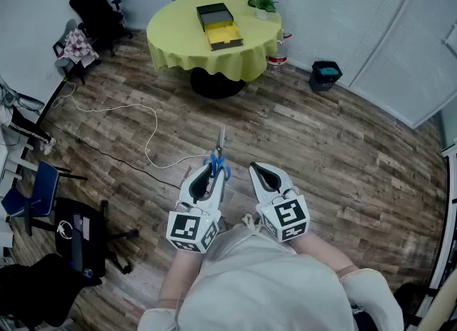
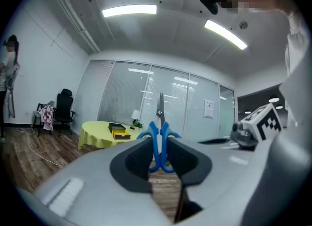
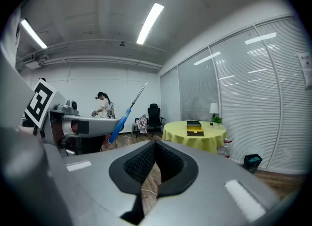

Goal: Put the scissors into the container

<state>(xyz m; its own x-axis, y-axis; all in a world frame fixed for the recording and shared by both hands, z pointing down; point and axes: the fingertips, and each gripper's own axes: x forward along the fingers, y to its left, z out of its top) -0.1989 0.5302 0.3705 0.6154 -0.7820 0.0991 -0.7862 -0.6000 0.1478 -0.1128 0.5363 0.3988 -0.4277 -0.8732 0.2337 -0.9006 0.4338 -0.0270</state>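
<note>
Blue-handled scissors (image 1: 218, 158) point forward, blades closed, toward the round yellow-clothed table (image 1: 171, 33). My left gripper (image 1: 212, 172) is shut on their handles, held over the wood floor well short of the table. In the left gripper view the scissors (image 2: 159, 132) stand upright between the dark pads (image 2: 134, 164). The container (image 1: 219, 26), a black tray beside a yellow one, lies on the table and shows far off (image 2: 118, 131) beyond the blades. My right gripper (image 1: 263, 172) hangs beside the left one, shut and empty; its view shows the scissors (image 3: 122, 120) and the distant container (image 3: 194, 128).
A potted plant (image 1: 262, 5) stands at the table's far right edge. A bottle (image 1: 277, 55) and a black bin (image 1: 325, 75) sit on the floor to the right of the table. A white cable (image 1: 121, 108) trails across the floor on the left, near an office chair (image 1: 96, 12). A person (image 3: 103, 105) stands far back.
</note>
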